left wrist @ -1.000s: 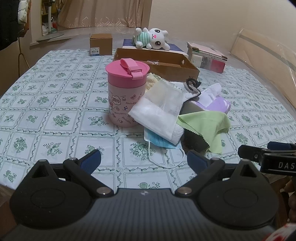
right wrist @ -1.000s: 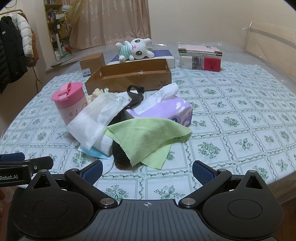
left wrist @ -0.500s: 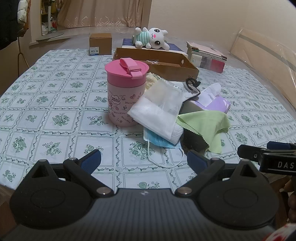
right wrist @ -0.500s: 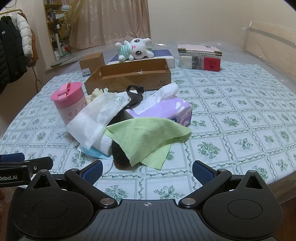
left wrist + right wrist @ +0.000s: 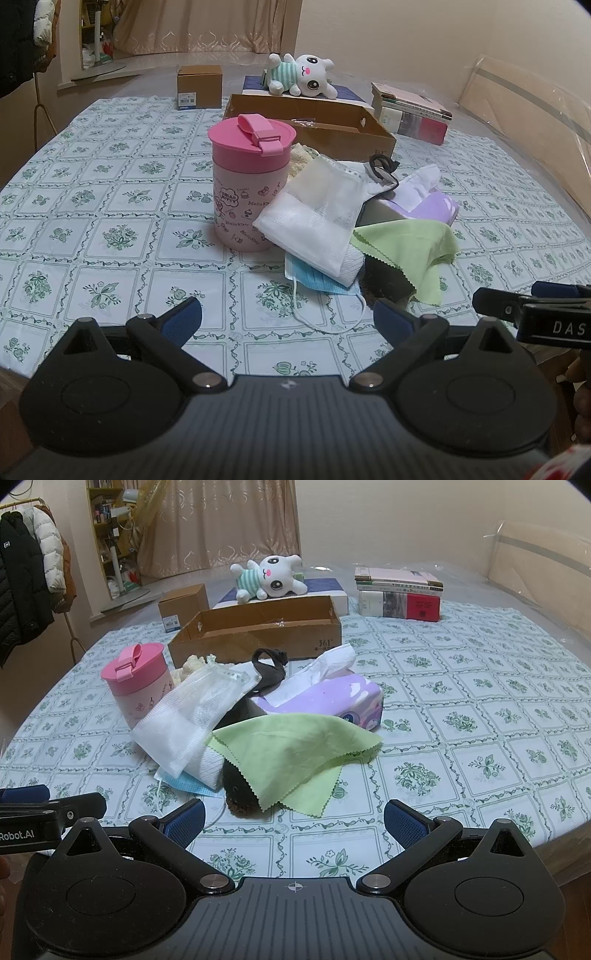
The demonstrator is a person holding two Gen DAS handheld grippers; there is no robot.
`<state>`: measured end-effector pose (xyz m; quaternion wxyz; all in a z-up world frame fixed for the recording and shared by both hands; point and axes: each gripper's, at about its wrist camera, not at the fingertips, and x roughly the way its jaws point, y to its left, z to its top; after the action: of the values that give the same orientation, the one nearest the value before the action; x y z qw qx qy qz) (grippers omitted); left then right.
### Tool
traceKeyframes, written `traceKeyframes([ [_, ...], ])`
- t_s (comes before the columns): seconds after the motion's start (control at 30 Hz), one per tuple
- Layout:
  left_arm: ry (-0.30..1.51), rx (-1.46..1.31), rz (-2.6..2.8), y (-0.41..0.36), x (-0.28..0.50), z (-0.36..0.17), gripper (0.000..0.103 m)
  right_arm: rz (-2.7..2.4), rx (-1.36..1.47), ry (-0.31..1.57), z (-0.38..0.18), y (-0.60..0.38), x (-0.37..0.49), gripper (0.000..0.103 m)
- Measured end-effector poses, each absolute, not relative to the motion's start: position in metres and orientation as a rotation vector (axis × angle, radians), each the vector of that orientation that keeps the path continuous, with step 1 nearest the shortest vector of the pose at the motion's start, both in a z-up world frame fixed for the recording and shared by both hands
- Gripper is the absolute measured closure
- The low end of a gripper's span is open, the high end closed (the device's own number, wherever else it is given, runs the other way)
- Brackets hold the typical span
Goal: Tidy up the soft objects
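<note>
We hold the left gripper (image 5: 288, 314) and right gripper (image 5: 293, 818) low over the near table (image 5: 110, 236) edge, both jaws wide and empty. Ahead, the green cloth (image 5: 291, 753) drapes over a pile beside the pink cup (image 5: 251, 188), with the cardboard box (image 5: 258, 631) behind.

Left gripper (image 5: 287, 320) edged slightly nearer pink cup (image 5: 251, 188); pile unmoved by either gripper.

Green cloth (image 5: 291, 753) covers most of a dark object (image 5: 238, 794); white mesh bag (image 5: 314, 214) overlies the blue face mask (image 5: 314, 277); cardboard tray (image 5: 258, 631) interior hidden by its wall
</note>
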<state>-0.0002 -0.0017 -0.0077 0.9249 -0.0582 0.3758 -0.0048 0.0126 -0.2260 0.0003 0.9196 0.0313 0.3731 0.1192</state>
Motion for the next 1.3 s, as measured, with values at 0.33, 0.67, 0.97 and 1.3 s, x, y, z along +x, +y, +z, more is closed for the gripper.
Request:
traceKeyframes([
  [0.33,0.774,-0.122,-0.013,-0.002,0.000,-0.009,0.004,0.246,0.064,0.767,0.000,-0.226,0.013,0.001],
  [0.67,0.777,-0.127,-0.024,0.001,0.003,-0.009,0.004,0.246,0.066,0.768,-0.001,-0.226,0.013,0.001],
  [0.97,0.783,-0.128,-0.040,0.011,0.026,-0.012,0.004,0.221,0.076,0.768,-0.013,-0.233,0.027,0.001],
  [1.3,0.750,0.038,-0.085,-0.004,0.076,-0.030,0.005,0.221,0.098,0.778,-0.031,-0.243,0.055,0.001],
])
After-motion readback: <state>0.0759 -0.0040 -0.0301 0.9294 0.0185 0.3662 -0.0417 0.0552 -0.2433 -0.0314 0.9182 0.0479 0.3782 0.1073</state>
